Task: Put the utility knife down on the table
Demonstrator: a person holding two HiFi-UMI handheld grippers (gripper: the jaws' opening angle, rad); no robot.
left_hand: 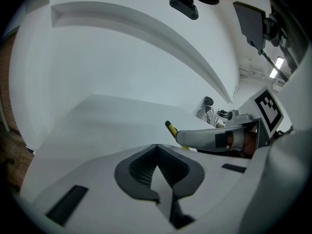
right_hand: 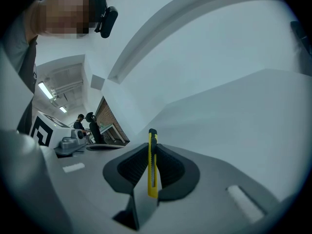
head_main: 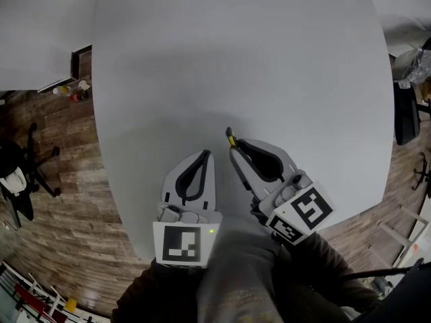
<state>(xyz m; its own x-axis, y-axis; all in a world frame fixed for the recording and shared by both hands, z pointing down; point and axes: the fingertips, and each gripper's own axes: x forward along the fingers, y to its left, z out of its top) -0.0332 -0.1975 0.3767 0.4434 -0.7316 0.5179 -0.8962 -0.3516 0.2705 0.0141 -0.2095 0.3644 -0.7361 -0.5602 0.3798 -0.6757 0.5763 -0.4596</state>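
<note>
A slim yellow utility knife (right_hand: pixel 152 164) with a black tip is clamped between the jaws of my right gripper (right_hand: pixel 152 156), standing on edge and pointing forward. In the head view the knife (head_main: pixel 231 139) sticks out past the right gripper (head_main: pixel 234 155), above the near part of the white table (head_main: pixel 242 59). My left gripper (head_main: pixel 205 159) hangs beside it to the left, shut with nothing between its pads (left_hand: pixel 157 156). From the left gripper view the knife's tip (left_hand: pixel 170 128) shows ahead of the right gripper's white jaw.
The large white table fills most of the head view. Wood floor and a black office chair (head_main: pixel 23 163) lie to the left, another chair (head_main: pixel 406 110) at the right edge. A person's grey sleeves (head_main: pixel 236 274) are at the bottom.
</note>
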